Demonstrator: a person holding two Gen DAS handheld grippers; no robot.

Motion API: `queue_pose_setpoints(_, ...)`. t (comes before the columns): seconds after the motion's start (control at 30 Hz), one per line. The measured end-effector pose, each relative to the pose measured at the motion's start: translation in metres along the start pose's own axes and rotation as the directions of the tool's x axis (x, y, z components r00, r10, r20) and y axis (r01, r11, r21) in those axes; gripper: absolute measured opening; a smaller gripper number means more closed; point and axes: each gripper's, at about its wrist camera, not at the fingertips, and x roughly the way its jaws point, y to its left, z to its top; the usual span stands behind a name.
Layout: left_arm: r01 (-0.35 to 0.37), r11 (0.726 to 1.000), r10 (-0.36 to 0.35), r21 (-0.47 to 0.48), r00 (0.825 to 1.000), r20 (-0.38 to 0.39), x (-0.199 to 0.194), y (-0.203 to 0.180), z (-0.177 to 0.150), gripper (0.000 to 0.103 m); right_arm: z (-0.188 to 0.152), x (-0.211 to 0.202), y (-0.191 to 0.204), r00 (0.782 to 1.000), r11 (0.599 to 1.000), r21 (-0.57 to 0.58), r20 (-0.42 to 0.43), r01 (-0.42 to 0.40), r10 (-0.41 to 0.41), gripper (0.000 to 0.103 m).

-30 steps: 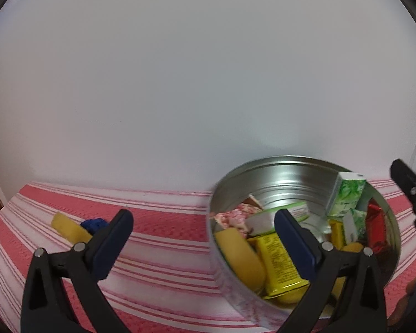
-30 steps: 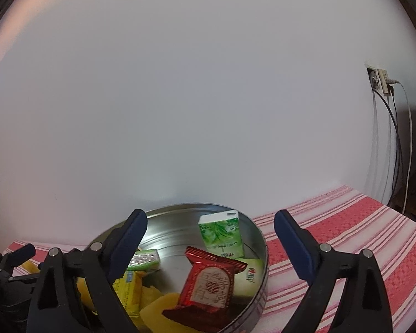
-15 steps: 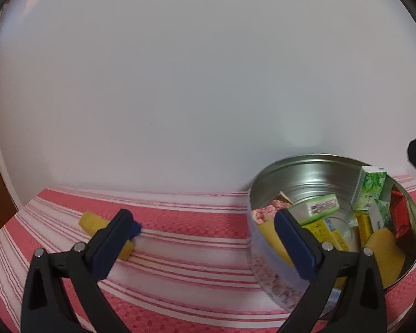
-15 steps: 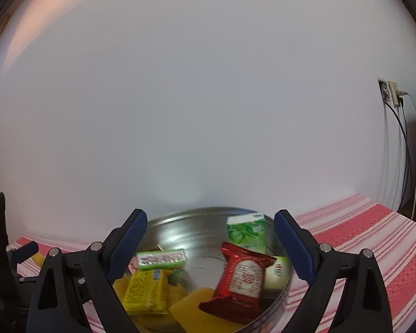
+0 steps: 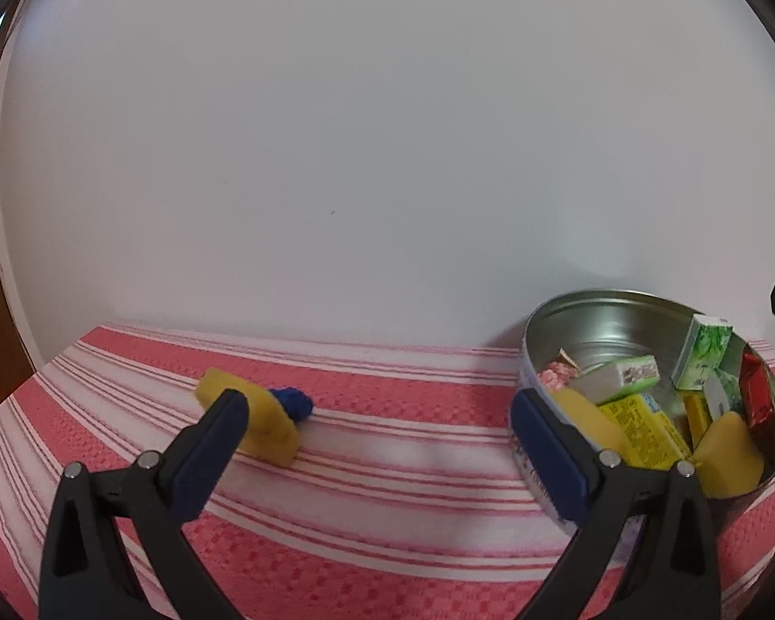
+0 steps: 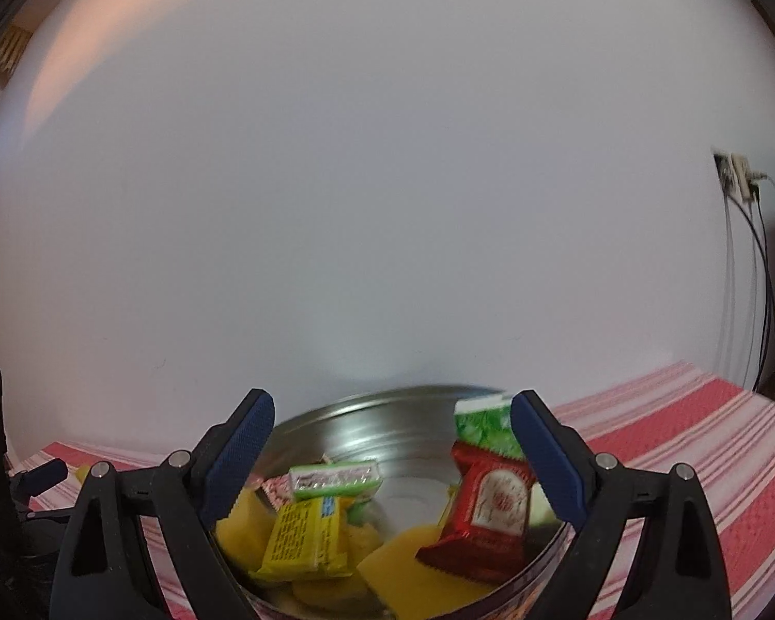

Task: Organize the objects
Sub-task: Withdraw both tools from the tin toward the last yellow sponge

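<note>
White wall is filling the background in both views, above a red-and-white striped cloth (image 5: 387, 465).

Through the left wrist camera, the left gripper (image 5: 377, 444) is hanging over the cloth with its jaws spread wide and nothing between them. A yellow piece (image 5: 263, 426) is lying on the cloth just past the left finger, with a small blue object (image 5: 293, 404) touching its far end. To the right, a round metal tin (image 5: 609, 310) is sitting near the wall, packed with snacks: a green carton (image 5: 705, 354) leaning on the far side, a yellow packet (image 5: 640, 431) and a red packet (image 5: 757, 398).

Through the right wrist camera, the right gripper (image 6: 390, 460) is hovering just in front of the tin (image 6: 387, 413), its jaws spread wide and pinching nothing. Inside, the red packet (image 6: 491, 506) is standing tilted on the right, the yellow packet (image 6: 305, 537) is lying on the left, and the green carton (image 6: 483, 423) is standing behind. A wall socket (image 6: 733, 175) with cables is showing at far right.
</note>
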Motion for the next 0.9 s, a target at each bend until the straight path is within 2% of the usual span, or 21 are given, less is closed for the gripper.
queue_pose_setpoints(0.23,0.009,1.0,-0.01,-0.011,1.0,-0.023,-0.002,0.014,-0.004,0.103,-0.008,-0.01,0.015,1.0,1.0,-0.006,-0.009,-0.016,0.016,0.094)
queue_pose_setpoints(0.67,0.015,1.0,-0.014,0.004,0.997,-0.07,0.005,0.054,-0.007,0.103,-0.024,-0.021,0.073,0.996,0.998,-0.056,-0.084,-0.035,0.031,0.095)
queue_pose_setpoints(0.9,0.035,0.993,-0.052,-0.111,0.988,-0.148,0.021,0.108,-0.01,0.103,-0.036,-0.009,0.108,0.984,0.996,-0.017,-0.152,-0.092,0.088,0.094)
